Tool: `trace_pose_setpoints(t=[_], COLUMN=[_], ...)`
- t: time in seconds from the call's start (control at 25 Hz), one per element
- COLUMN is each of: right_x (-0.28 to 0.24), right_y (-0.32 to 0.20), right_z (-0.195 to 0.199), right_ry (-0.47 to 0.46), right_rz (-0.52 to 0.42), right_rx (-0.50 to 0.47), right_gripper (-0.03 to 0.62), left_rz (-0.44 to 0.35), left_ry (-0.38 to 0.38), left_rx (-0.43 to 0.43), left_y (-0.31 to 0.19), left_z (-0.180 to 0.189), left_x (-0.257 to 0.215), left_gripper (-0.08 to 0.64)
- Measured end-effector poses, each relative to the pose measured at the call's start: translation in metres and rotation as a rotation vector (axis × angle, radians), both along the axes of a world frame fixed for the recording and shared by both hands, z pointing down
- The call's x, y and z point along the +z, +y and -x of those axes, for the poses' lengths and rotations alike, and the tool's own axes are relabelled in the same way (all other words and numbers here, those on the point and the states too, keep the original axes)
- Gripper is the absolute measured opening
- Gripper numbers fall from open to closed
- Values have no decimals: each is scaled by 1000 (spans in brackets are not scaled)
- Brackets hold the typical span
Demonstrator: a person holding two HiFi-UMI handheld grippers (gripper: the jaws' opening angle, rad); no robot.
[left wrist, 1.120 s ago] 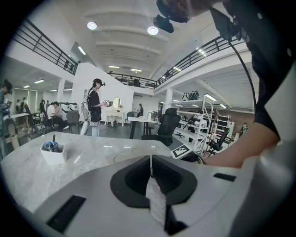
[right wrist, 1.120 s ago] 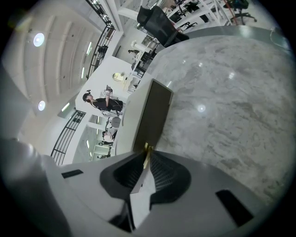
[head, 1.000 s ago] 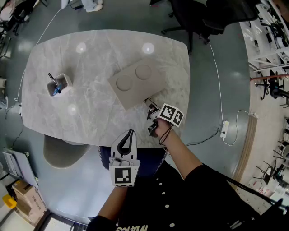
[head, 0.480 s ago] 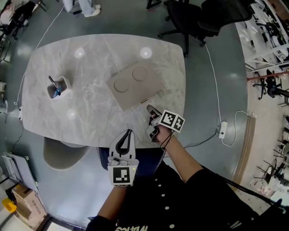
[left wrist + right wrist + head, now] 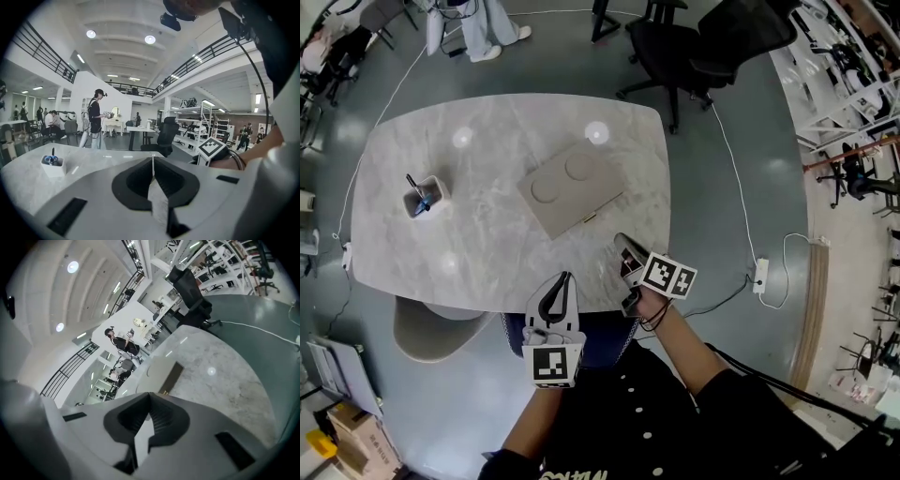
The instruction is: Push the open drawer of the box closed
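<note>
Holding my left gripper (image 5: 563, 281) and right gripper (image 5: 623, 246) at the near edge of the table (image 5: 487, 248), I see both have jaws pressed together, empty. The box (image 5: 570, 190) lies mid-table, apart from them, its drawer (image 5: 170, 375) flush.

A large open laboratory hall is shown: beyond the left gripper (image 5: 152, 161), railed mezzanine galleries (image 5: 44, 51) are seen overhead, an office chair (image 5: 166, 133) and desk (image 5: 138, 128) straight ahead, and metal shelving racks (image 5: 206, 119) to its right.
</note>
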State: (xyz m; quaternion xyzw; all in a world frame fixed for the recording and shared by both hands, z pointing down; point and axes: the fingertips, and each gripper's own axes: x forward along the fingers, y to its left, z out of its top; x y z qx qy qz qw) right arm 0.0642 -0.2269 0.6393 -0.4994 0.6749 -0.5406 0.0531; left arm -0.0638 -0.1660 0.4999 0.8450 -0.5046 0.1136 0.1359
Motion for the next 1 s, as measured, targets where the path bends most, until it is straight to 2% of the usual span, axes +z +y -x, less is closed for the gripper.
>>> trace_pose_setpoints(t=[0.24, 0.52, 0.68, 1.0], right_x=[-55, -119, -151, -211], right_y=[24, 55, 71, 92], right_z=[-22, -46, -54, -61], right_ry=[113, 284, 379, 511], right_rz=[-133, -333, -429, -600], right_rx=[-15, -4, -5, 31], right_gripper=[-2, -2, -2, -2], left_rz=[-53, -118, -155, -212], left_ry=[10, 9, 12, 9], left_rx=[22, 42, 54, 64], left_y=[8, 19, 25, 41], left_z=[-7, -15, -18, -18], left_x=[-20, -42, -62, -88], left_gripper=[21, 21, 21, 21])
